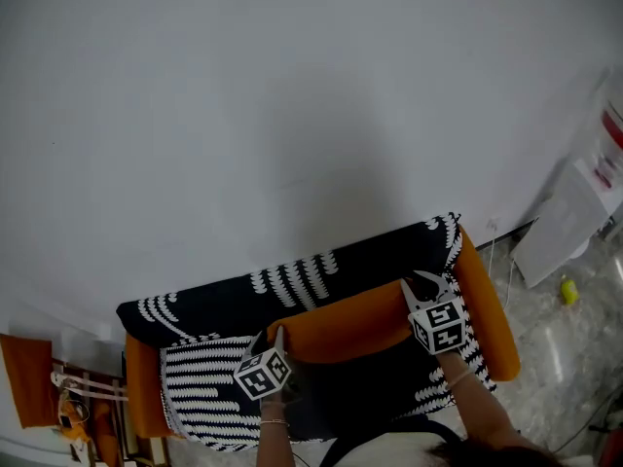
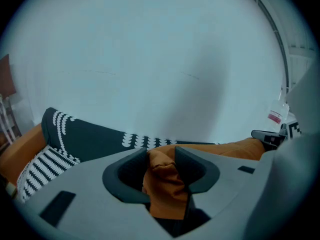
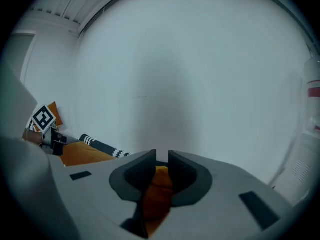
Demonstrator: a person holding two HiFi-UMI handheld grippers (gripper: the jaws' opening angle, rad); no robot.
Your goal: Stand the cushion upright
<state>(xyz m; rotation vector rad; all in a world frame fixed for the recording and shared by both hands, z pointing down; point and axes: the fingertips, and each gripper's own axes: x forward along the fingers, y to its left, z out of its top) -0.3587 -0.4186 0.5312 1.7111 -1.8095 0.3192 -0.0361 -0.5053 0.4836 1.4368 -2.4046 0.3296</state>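
Reached forward and slightly downward over the orange sofa [image 1: 490,324] with both grippers. Pinched a bunched fold of the orange cushion [image 1: 350,327] in the left gripper [image 2: 161,156], jaws fairly wide; pinched another fold in the right gripper [image 3: 161,158], jaws narrower. Held the cushion lengthwise across the seat, against the black-and-white patterned throw [image 1: 224,305] on the backrest. Faced a bare white wall [image 1: 292,115]; marbled floor [image 1: 560,353] to the right.

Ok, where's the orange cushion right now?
In the head view the orange cushion sits low centre, against the black patterned cover of the seat back, one end in the left tongs and the other in the right tongs.
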